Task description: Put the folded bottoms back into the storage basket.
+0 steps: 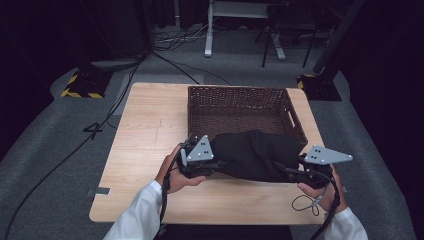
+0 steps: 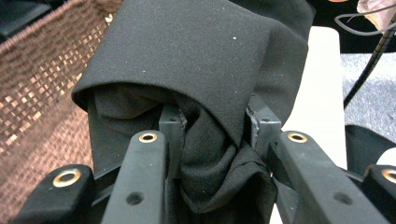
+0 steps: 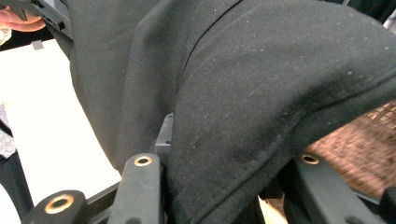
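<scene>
A bundled black cloth (image 1: 255, 155) hangs between my two grippers, just in front of the brown wicker basket (image 1: 240, 107). My left gripper (image 1: 212, 162) is shut on the cloth's left end; in the left gripper view the black fabric (image 2: 205, 65) is bunched and pinched between the jaws (image 2: 212, 128). My right gripper (image 1: 292, 172) is shut on the right end, and in the right gripper view the thick cloth (image 3: 261, 93) drapes over both jaws and hides their tips. The bundle is lifted off the wooden table (image 1: 150, 130).
The wicker basket stands at the back centre-right of the table, its near wall right behind the cloth. Cables (image 1: 75, 145) run across the grey floor to the left. Stands and table legs (image 1: 210, 30) are beyond the table's far edge.
</scene>
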`<state>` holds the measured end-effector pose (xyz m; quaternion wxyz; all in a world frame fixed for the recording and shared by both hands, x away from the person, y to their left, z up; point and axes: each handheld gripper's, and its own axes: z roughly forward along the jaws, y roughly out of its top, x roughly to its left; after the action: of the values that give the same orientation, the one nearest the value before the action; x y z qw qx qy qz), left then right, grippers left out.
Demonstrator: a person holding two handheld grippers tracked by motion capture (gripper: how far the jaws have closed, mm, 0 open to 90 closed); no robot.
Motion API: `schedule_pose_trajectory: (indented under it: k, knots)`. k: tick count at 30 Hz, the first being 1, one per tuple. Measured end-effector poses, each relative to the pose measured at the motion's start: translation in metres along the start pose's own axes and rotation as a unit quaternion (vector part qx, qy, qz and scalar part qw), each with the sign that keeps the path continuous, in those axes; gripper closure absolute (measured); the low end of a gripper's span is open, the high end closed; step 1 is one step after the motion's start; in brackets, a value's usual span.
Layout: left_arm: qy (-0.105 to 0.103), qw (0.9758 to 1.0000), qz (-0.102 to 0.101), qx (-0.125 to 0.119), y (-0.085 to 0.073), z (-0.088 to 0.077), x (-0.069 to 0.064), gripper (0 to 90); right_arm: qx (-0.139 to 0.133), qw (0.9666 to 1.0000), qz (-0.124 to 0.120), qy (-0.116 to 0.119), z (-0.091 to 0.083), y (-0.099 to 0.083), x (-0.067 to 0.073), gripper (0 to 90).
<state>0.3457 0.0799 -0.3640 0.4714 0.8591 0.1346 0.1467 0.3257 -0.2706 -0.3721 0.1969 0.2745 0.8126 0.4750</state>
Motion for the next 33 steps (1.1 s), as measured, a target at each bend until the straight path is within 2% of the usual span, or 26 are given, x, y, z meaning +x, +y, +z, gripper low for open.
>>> schedule_pose_trajectory:
  k: [5,14,21,24,33]
  knots:
    - [0.004,0.9999,0.006,-0.010,0.013,-0.003,0.005,66.8,-0.006,0.9999,-0.006,-0.007,-0.009,0.019,-0.008,61.4]
    - [0.020,0.9995,0.012,-0.021,0.028,-0.007,0.016,66.6,-0.009,0.9997,-0.018,-0.018,-0.012,0.039,-0.017,61.3]
    - [0.037,0.9989,0.013,-0.027,0.034,-0.007,0.027,66.6,-0.003,0.9993,-0.030,-0.024,-0.001,0.054,-0.027,61.3]
    - [0.044,0.9986,0.001,-0.029,0.035,-0.006,0.036,66.6,0.001,0.9992,-0.033,-0.022,0.008,0.060,-0.031,61.3]
    - [0.060,0.9978,0.004,-0.029,0.040,-0.003,0.045,66.6,0.016,0.9989,-0.039,-0.019,0.030,0.070,-0.044,61.3]
